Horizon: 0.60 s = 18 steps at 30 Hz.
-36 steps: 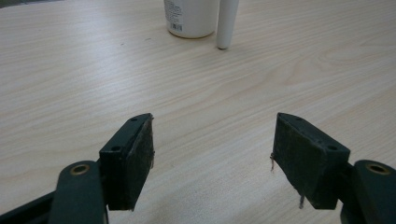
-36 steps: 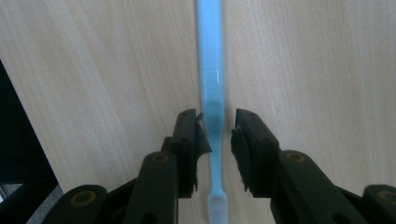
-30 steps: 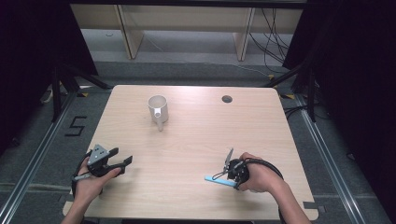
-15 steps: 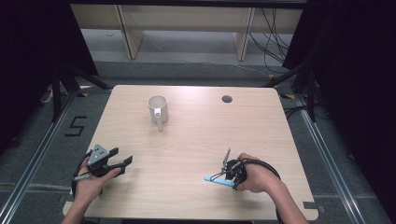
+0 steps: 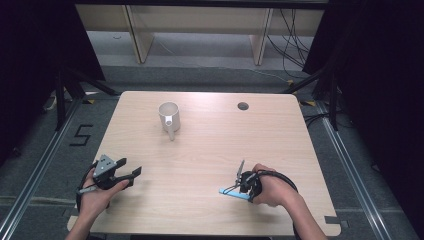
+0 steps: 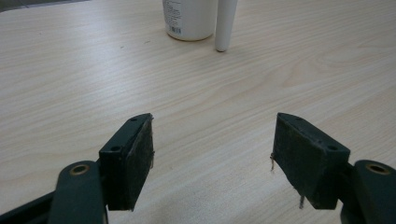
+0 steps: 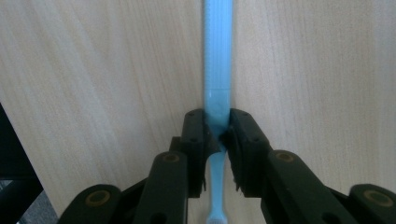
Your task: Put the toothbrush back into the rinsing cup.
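At the table's near edge the right gripper (image 7: 217, 133), jaws just closing, pinches the blue toothbrush (image 7: 217, 56) flat on the wood, unlifted; the left gripper (image 6: 212, 156) gapes empty, the mug (image 5: 169, 116) probably awaiting it.

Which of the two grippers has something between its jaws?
The right gripper: its jaws have just been closing on the blue toothbrush. The left gripper stands open over bare table.
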Available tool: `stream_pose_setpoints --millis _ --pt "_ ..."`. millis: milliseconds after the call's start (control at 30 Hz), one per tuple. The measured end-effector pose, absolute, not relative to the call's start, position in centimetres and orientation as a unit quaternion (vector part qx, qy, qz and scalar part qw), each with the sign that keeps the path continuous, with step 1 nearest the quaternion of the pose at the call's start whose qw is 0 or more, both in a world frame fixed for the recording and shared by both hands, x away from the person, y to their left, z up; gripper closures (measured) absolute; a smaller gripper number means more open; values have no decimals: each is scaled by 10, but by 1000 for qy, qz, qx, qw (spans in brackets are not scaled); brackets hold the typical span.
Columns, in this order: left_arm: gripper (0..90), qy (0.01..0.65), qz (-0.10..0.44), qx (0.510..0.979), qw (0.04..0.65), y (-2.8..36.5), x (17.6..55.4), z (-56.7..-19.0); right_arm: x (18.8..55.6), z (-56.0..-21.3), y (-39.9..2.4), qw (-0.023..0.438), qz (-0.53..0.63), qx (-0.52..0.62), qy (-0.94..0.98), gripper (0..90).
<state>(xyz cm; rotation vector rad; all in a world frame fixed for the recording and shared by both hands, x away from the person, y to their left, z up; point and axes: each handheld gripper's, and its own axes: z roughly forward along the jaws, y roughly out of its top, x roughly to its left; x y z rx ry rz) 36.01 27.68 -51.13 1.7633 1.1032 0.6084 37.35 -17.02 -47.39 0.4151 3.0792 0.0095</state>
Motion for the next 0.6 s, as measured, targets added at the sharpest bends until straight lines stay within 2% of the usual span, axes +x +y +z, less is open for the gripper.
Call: stream_pose_setpoints --millis 600 --pt "289 448 244 722 467 274 359 -512 379 -474 -169 -10 -3 150 989 797"
